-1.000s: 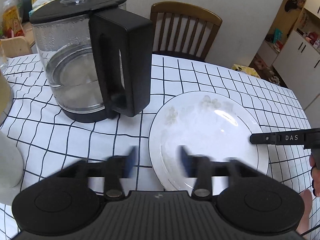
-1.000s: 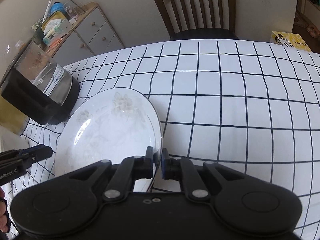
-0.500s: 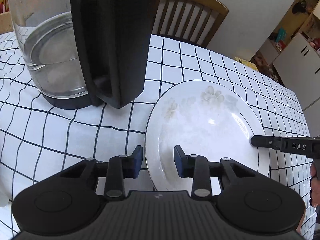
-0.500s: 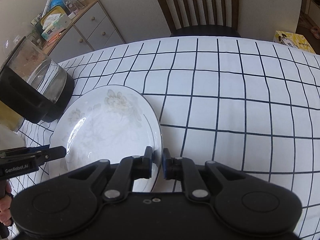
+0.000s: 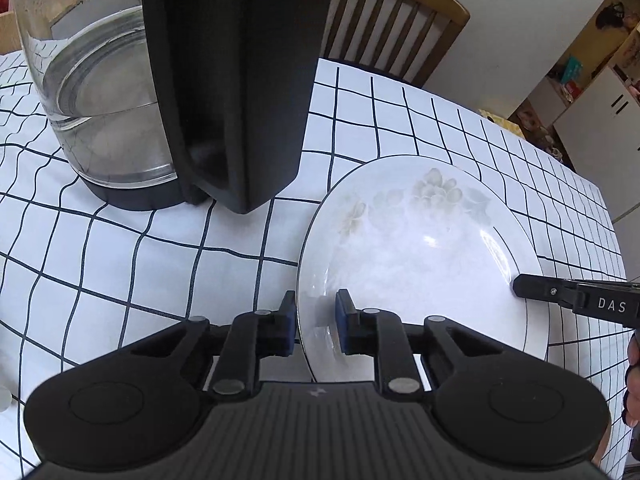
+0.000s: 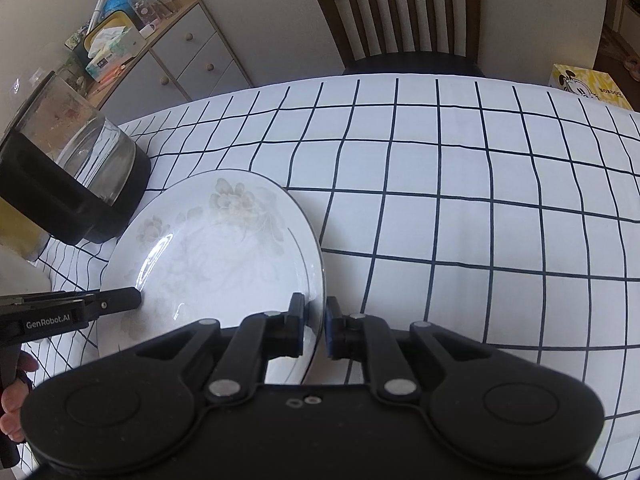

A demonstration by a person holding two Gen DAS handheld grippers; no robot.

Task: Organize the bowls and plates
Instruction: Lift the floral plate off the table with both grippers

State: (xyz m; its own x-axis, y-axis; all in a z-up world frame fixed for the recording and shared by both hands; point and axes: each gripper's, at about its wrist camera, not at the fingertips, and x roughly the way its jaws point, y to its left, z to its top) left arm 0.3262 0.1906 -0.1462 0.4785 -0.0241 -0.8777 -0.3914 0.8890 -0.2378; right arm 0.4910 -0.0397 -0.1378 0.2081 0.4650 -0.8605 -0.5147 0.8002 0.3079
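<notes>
A white plate with a faint flower print (image 5: 416, 256) sits on the checked tablecloth; it also shows in the right wrist view (image 6: 216, 248). My left gripper (image 5: 316, 320) straddles the plate's left rim, one finger outside and one over the plate, with a gap still visible. My right gripper (image 6: 315, 326) is shut on the plate's right rim. Each gripper's tip shows in the other's view, at the plate's opposite edges.
A glass kettle with a black handle (image 5: 192, 80) stands close to the plate's left, also in the right wrist view (image 6: 76, 184). A wooden chair (image 6: 400, 16) stands at the table's far side. A cabinet with clutter (image 6: 168, 48) lies beyond the table.
My left gripper has moved forward towards the kettle and narrowed around the plate's left rim. The right gripper has kept its hold on the right rim.
</notes>
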